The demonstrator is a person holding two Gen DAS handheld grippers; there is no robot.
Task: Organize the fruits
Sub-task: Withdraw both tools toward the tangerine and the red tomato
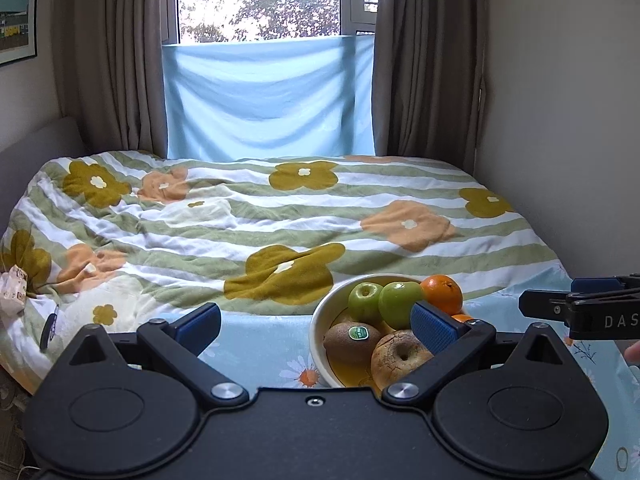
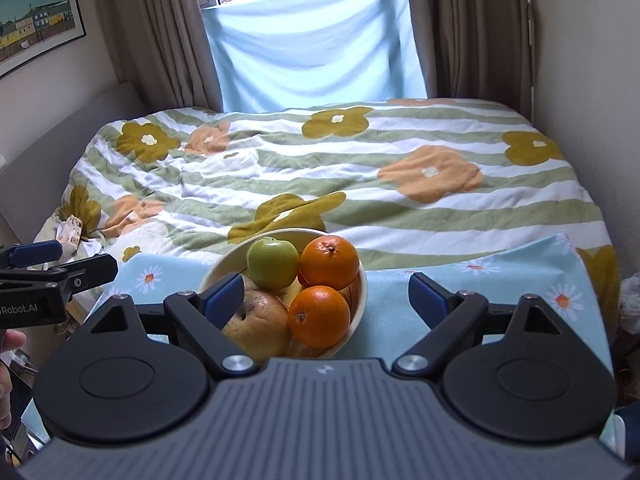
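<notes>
A cream bowl (image 1: 320,320) (image 2: 360,296) stands on a light blue daisy cloth and holds the fruit. In the left wrist view it holds two green apples (image 1: 365,301), an orange (image 1: 442,294), a kiwi with a sticker (image 1: 349,340) and a brownish speckled apple (image 1: 400,356). In the right wrist view I see one green apple (image 2: 273,263), two oranges (image 2: 330,262) and the brownish apple (image 2: 260,326). My left gripper (image 1: 316,320) is open and empty, just left of and above the bowl. My right gripper (image 2: 326,294) is open and empty, its jaws either side of the bowl's right half.
The daisy cloth (image 1: 260,344) covers a table at the foot of a bed with a flowered striped duvet (image 1: 280,208). A small patterned packet (image 1: 14,290) lies at the bed's left edge. Curtains and a window are behind. Walls close in on both sides.
</notes>
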